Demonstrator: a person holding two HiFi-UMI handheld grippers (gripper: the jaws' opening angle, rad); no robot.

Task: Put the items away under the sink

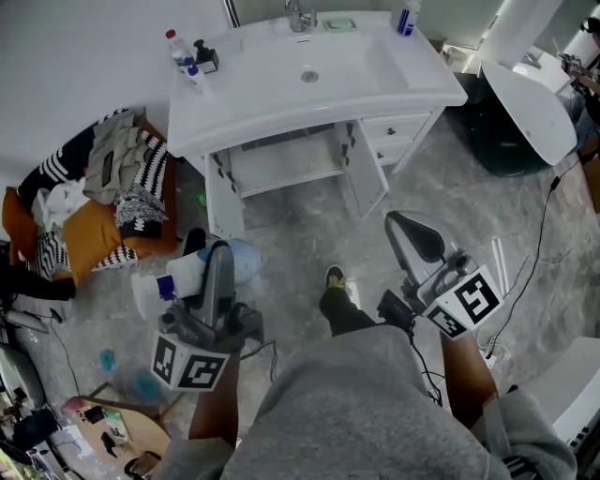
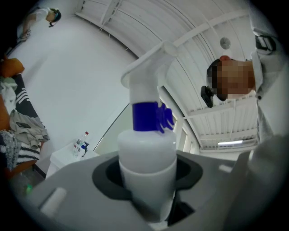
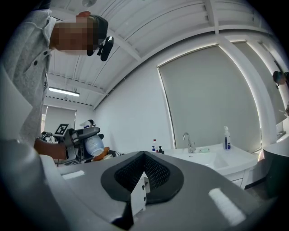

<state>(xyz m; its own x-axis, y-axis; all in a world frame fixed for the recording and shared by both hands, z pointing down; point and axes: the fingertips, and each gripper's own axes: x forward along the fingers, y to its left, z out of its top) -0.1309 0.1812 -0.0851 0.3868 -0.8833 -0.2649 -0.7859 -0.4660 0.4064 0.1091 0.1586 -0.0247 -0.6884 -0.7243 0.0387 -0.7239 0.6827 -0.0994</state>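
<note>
Locations are given relative to the white sink vanity (image 1: 281, 94).

1. Heap of striped and pale clothing (image 1: 117, 173) on an orange cushion. On the floor, just beside the vanity's left end.
2. Two small bottles (image 1: 187, 56), one red-capped and one with a black pump top. On the vanity top, at its left back corner.
3. Left gripper (image 1: 220, 255). Out on the floor side, well apart from the vanity's front and left of its open cabinet. In the left gripper view its jaws are clamped on item 4, and the dark pads (image 2: 106, 176) press both sides of the bottle's shoulder.
4. White spray bottle (image 1: 187, 272) with a blue collar, the task item. Held in the left gripper, clear of the floor and well apart from the vanity. It has not reached the cabinet.
5. Open under-sink cabinet (image 1: 286, 164). Front of the vanity, below the basin, with both doors swung outward.
6. Tap (image 1: 300, 17) and a pale green soap dish (image 1: 339, 22). At the vanity's back edge, behind the basin.
7. Bottle with a blue label (image 1: 406, 19). On the vanity top, at the right back corner.
8. Right gripper (image 1: 412, 230). Out in front of the vanity's right end, well apart from it. Its jaws are together, with no item between them.
</note>
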